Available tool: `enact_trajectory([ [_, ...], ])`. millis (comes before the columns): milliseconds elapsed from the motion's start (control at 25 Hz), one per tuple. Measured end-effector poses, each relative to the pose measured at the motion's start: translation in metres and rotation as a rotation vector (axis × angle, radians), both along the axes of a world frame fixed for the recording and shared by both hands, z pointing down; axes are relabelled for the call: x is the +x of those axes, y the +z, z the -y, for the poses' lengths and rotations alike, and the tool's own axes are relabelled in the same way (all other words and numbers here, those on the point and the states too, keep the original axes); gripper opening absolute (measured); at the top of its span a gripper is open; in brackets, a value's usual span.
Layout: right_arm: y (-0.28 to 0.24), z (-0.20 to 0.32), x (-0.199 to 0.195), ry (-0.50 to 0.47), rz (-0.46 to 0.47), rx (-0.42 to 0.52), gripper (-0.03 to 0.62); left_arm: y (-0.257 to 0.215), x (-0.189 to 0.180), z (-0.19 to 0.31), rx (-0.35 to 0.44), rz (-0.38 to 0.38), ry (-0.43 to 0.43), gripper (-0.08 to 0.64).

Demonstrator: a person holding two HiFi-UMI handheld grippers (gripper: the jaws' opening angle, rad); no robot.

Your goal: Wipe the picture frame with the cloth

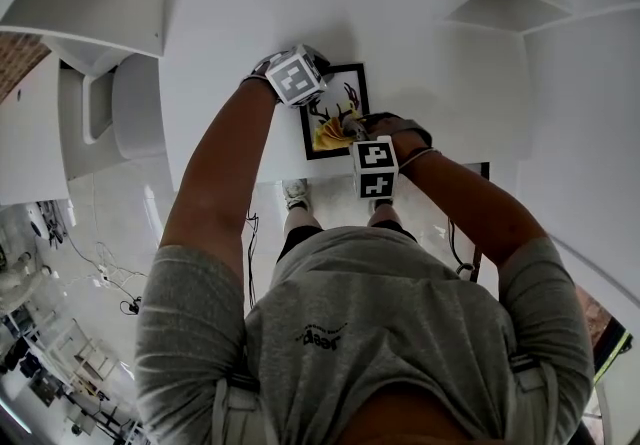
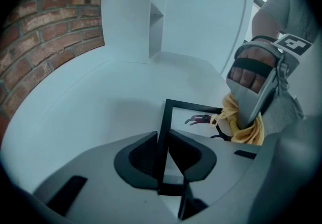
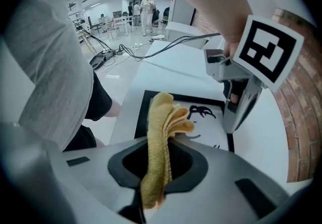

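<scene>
We're looking down on a white tabletop point(image 1: 250, 23), and the picture frame point(image 1: 352, 76) lies flat on it near the edge closest to us. It's a thin black frame around a white sheet with a dark antlered drawing.

Our left gripper point(image 2: 162, 162) is at the frame's far left corner. Its fingers point(image 2: 138, 160) stand narrow, clamped on the black side rail, which runs straight up between the two pads.

Our right gripper point(image 3: 157, 165) carries the cloth point(image 3: 162, 127). This is a yellow, folded, towel-like piece, pinched tight between its fingers point(image 3: 193, 167). The free folds stick out past the tips and fan over the frame's near side.

From above, the cloth point(image 1: 331, 136) sits on the picture itself, in the lower left part of the frame. The right gripper point(image 1: 350, 128) comes in from the right, just beside the left one, both pointing steeply down.

In the left gripper view, the yellow cloth point(image 2: 230, 109) bunches under the other gripper's tip, over the drawing and close to the frame's far rail.

Past the tabletop we see a brick wall point(image 2: 40, 31) and white shelves point(image 2: 157, 11).
</scene>
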State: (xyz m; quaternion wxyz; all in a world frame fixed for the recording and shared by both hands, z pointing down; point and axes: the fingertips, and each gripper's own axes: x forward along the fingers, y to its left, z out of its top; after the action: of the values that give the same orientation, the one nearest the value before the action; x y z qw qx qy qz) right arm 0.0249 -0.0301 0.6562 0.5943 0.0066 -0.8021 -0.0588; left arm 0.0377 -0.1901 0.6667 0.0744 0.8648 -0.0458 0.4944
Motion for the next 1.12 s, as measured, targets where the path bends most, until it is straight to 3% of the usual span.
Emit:
enact_trajectory([
  [400,-0.004,0.003,0.05,0.035,-0.056,-0.017,0.06,0.001,-0.001,-0.003,-0.018,-0.003,-0.005,0.083],
  [800,-0.005,0.003,0.054,0.03,-0.061,-0.001,0.06,0.001,0.001,-0.002,-0.019,-0.023,-0.022,0.083],
  [920,-0.014,-0.003,0.036,0.029,-0.002,-0.002,0.06,0.0,0.001,-0.003,-0.021,-0.02,-0.026,0.083],
  [1120,-0.024,-0.017,-0.037,-0.039,0.133,-0.003,0.06,0.001,0.0,-0.002,-0.023,-0.015,-0.025,0.083],
])
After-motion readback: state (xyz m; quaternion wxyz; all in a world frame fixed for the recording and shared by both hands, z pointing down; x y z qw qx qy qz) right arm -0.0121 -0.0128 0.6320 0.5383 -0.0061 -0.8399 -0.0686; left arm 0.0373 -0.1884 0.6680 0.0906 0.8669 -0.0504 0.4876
